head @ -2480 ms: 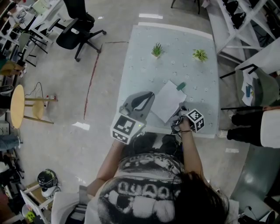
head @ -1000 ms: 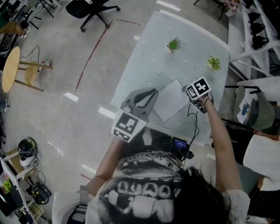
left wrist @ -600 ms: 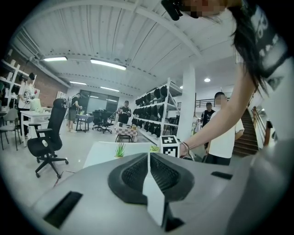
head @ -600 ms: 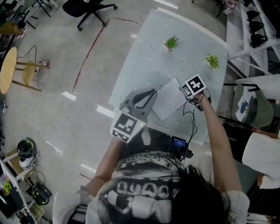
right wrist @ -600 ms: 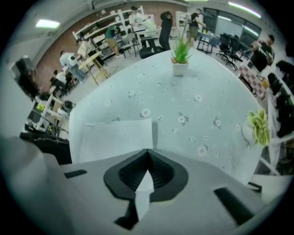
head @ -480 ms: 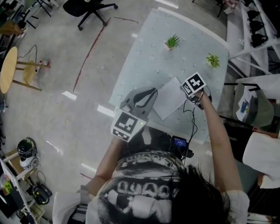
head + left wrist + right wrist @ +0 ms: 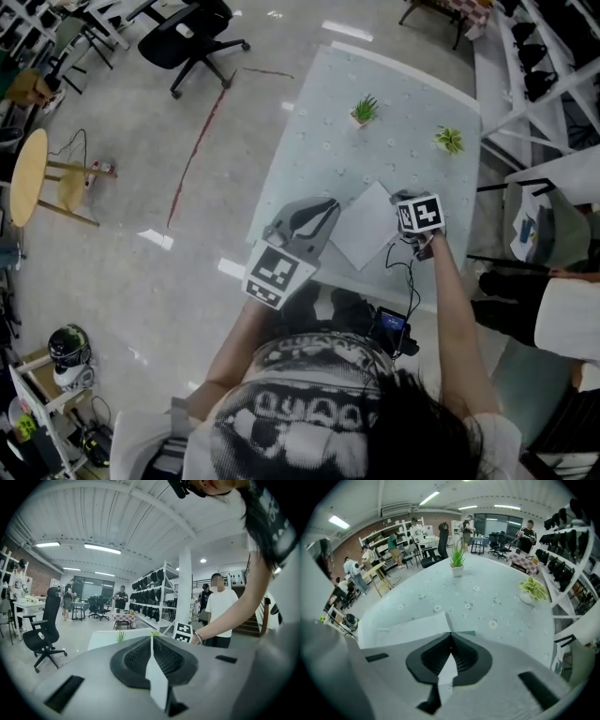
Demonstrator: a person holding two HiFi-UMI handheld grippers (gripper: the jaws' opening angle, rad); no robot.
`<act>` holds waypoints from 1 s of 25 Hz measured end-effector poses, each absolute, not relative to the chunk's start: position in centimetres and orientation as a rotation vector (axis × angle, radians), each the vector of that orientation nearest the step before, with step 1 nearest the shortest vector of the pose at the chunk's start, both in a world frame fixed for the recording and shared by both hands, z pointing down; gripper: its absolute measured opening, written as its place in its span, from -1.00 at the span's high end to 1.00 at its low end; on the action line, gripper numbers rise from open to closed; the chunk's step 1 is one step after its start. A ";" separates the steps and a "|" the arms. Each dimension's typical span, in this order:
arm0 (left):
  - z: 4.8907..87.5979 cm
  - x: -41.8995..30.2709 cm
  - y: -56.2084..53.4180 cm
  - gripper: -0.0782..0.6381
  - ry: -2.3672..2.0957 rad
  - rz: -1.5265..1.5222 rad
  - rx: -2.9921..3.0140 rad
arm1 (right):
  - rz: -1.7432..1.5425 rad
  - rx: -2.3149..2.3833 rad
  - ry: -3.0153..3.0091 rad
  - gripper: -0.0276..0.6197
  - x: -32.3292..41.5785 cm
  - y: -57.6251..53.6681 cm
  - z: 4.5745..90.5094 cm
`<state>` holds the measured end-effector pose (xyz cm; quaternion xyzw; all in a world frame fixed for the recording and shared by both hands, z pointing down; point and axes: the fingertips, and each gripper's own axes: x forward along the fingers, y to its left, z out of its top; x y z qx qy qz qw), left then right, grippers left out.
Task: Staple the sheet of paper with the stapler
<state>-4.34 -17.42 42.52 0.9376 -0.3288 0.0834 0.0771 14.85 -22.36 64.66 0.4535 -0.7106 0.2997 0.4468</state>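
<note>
A white sheet of paper lies on the pale flowered table, near its front edge. My right gripper points steeply down over the sheet's right corner, jaws shut with nothing between them. In the right gripper view its tips meet just short of a teal sliver, likely the stapler. The gripper hides the rest, and contact cannot be told. The paper spreads to the left there. My left gripper hovers at the sheet's left edge, shut and empty.
Two small potted plants stand at the table's far side. A black office chair and a round wooden stool are on the floor to the left. White shelving and a standing person are at the right.
My right gripper came from the table's front edge to the paper's right corner, covering the green stapler, then tipped over it. The left gripper stayed put.
</note>
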 end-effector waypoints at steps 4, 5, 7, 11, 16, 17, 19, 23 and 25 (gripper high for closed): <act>42.5 -4.5 -16.6 0.75 -0.910 0.273 2.844 | 0.811 1.360 -1.832 0.92 14.7 -21.4 63.0; 42.6 -4.5 -16.4 0.75 -0.888 0.280 2.851 | 0.823 1.429 -1.873 0.92 14.5 -21.2 62.1; 43.0 -4.4 -16.0 0.75 -0.849 0.294 2.862 | 0.826 1.548 -1.966 0.92 13.9 -20.5 59.7; 43.9 -4.1 -15.1 0.75 -0.812 0.313 2.861 | 0.809 1.719 -2.133 0.92 12.9 -18.0 54.7; 44.1 -2.9 -13.6 0.75 -0.782 0.320 2.870 | 0.821 1.870 -2.270 0.92 12.4 -13.7 49.7; 44.0 -2.7 -13.3 0.75 -0.779 0.322 2.873 | 0.808 1.883 -2.289 0.92 12.2 -12.9 49.0; 43.8 -2.3 -12.6 0.75 -0.776 0.326 2.875 | 0.781 1.896 -2.325 0.92 11.8 -11.3 47.7; 43.6 -1.2 -10.4 0.74 -0.785 0.344 2.876 | 0.726 1.891 -2.396 0.92 11.6 -8.1 45.5; 43.6 -0.7 -9.0 0.74 -0.796 0.353 2.869 | 0.696 1.880 -2.419 0.92 11.7 -6.5 44.8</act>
